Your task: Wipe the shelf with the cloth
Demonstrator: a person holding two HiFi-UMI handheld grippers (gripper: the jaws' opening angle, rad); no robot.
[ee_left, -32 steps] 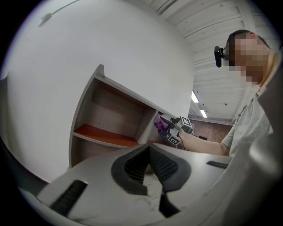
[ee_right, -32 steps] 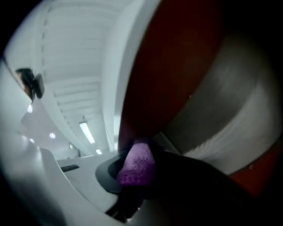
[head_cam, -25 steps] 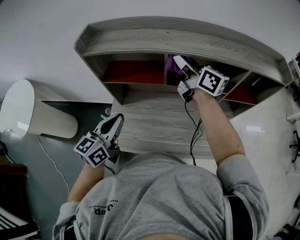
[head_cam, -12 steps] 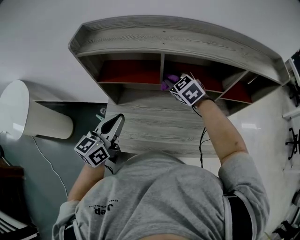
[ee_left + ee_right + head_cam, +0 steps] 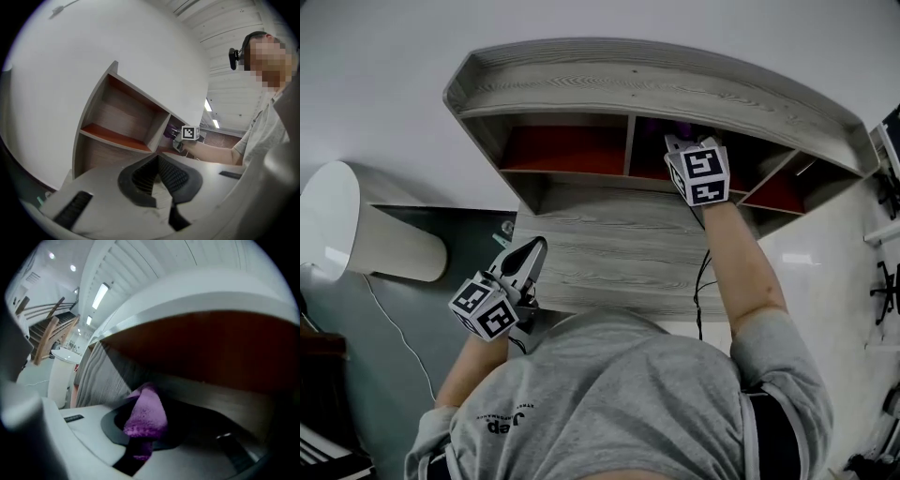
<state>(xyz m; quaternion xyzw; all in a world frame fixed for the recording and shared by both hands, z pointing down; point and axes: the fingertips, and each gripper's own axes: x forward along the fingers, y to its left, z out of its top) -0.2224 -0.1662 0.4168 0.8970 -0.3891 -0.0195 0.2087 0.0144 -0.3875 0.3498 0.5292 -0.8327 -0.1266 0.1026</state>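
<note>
Head view: right gripper (image 5: 682, 139) is poked into the middle cubby of the wooden shelf (image 5: 609, 89); left gripper (image 5: 534, 247) hangs low by the wood-grain panel (image 5: 609, 248). Left gripper view: jaws pressed together, nothing between. Right gripper view: jaws pinching the purple cloth (image 5: 146, 416) inside that cubby.

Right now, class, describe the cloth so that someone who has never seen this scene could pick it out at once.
Find the grey wood-grain shelf unit against the white wall, with compartments that are red inside. The right gripper reaches into the middle compartment, and the purple cloth is pinched between its jaws. It is the only soft, fuzzy purple thing among hard boards.
</note>
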